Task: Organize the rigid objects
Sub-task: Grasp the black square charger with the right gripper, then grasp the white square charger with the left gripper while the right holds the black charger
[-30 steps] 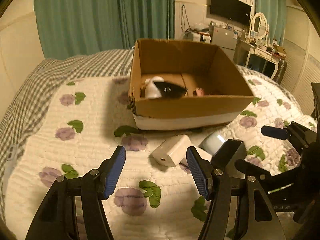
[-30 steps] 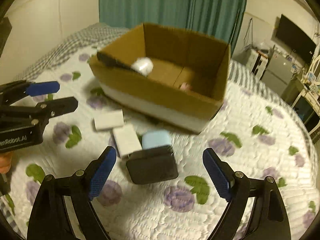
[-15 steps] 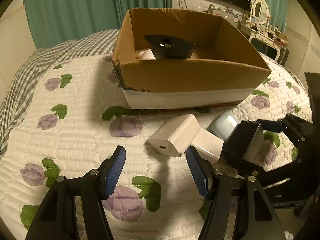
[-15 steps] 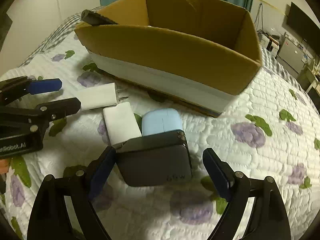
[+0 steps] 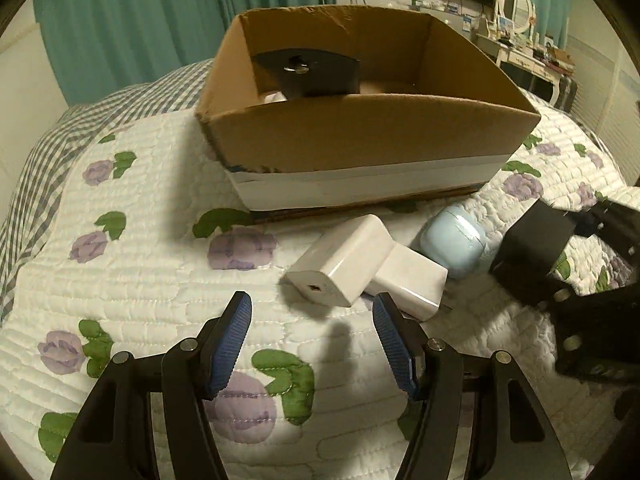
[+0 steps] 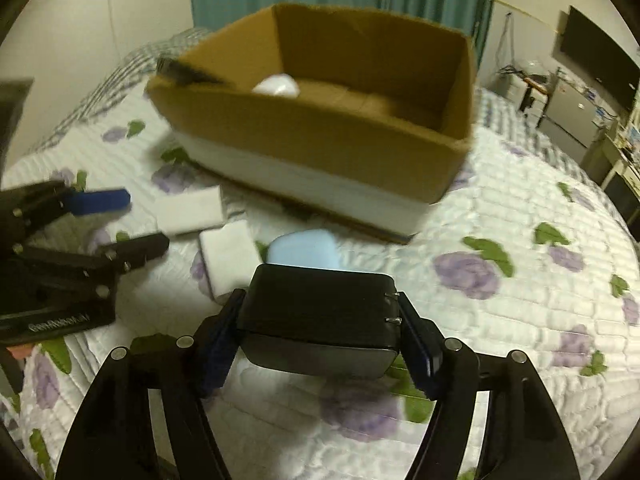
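My right gripper (image 6: 320, 340) is shut on a black charger (image 6: 320, 312) and holds it just above the quilt; the charger also shows in the left wrist view (image 5: 534, 240). My left gripper (image 5: 312, 340) is open and empty, just short of a white charger (image 5: 340, 264). A second white charger (image 5: 408, 280) and a light blue case (image 5: 454, 240) lie beside it. The open cardboard box (image 5: 360, 140) stands behind them, holding a black object (image 5: 308, 70) and a white one (image 6: 276, 86).
Everything lies on a white quilt with purple flowers (image 5: 120, 280) over a bed. Green curtains (image 5: 140, 20) hang behind the box. A TV (image 6: 596, 64) and a dresser with a mirror (image 5: 516, 36) stand at the right.
My right gripper has closed on the black charger and lifted it slightly. My left gripper has moved closer to the white chargers and stays open.
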`<state>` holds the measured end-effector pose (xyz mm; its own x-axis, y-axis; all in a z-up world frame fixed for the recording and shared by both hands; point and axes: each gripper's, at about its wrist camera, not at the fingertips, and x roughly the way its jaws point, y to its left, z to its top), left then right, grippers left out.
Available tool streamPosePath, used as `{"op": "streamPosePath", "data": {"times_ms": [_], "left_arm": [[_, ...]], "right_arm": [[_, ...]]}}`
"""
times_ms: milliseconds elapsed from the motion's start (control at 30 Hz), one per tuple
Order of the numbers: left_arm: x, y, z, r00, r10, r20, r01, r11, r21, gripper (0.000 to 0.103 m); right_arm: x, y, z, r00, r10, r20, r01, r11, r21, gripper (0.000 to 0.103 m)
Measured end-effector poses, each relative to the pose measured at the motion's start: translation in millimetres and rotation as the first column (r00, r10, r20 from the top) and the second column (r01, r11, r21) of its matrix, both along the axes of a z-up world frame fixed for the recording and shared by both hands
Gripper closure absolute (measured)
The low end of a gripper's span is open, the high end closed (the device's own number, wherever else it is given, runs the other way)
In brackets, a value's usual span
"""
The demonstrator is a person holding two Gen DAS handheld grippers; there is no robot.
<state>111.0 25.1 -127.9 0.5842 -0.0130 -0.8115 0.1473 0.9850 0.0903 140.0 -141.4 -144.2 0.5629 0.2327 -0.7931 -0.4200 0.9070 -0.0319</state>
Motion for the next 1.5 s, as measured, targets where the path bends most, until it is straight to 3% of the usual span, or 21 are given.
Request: {"op": "streamPosePath", "data": {"times_ms": [200,367,433,467,633,900,1133,1367,1500], "left_arm": [[21,-10,-10,0.998,0.005,-0.058,-0.001,0.998,0.069,0.037],[29,-19,-13,0.998,-0.024,-0.053,0.030,0.992,0.120,0.040],[33,-20,-13,0.998,-0.042,-0.050,0.048,0.991,0.126,0.045],[34,-22,-14,0.997,-0.059,-0.053,0.065,0.990,0.122,0.054],[36,-30,-14,0.993,-0.109,-0.050,0.116,0.979,0.168,0.057],[14,-40,-7,0.984,-0.178,-0.028,0.180,0.967,0.180,0.071],[-1,-51,-5,0.980,-0.197,-0.041,0.201,0.965,0.171,0.072],[17,-47,-6,0.981,-0.190,-0.041,0.194,0.971,0.136,0.070],[11,-57,-4,0.976,-0.215,-0.022,0.215,0.960,0.182,0.071]], "right_arm": [[1,-13,9,1.000,-0.027,0.009,0.026,0.999,0.040,0.033],[3,-20,7,0.999,-0.034,-0.007,0.034,0.998,0.055,0.033],[6,-17,4,0.999,-0.043,-0.014,0.044,0.997,0.056,0.033],[7,-18,3,0.999,-0.048,-0.020,0.049,0.997,0.056,0.033],[9,-19,-1,0.998,-0.057,-0.032,0.058,0.997,0.056,0.033],[9,-17,2,0.999,-0.047,-0.024,0.048,0.998,0.051,0.033],[6,-16,7,0.998,-0.054,-0.014,0.055,0.997,0.053,0.033],[8,-15,5,0.998,-0.055,-0.022,0.056,0.997,0.050,0.033],[8,-15,5,0.998,-0.056,-0.023,0.057,0.997,0.048,0.033]]}}
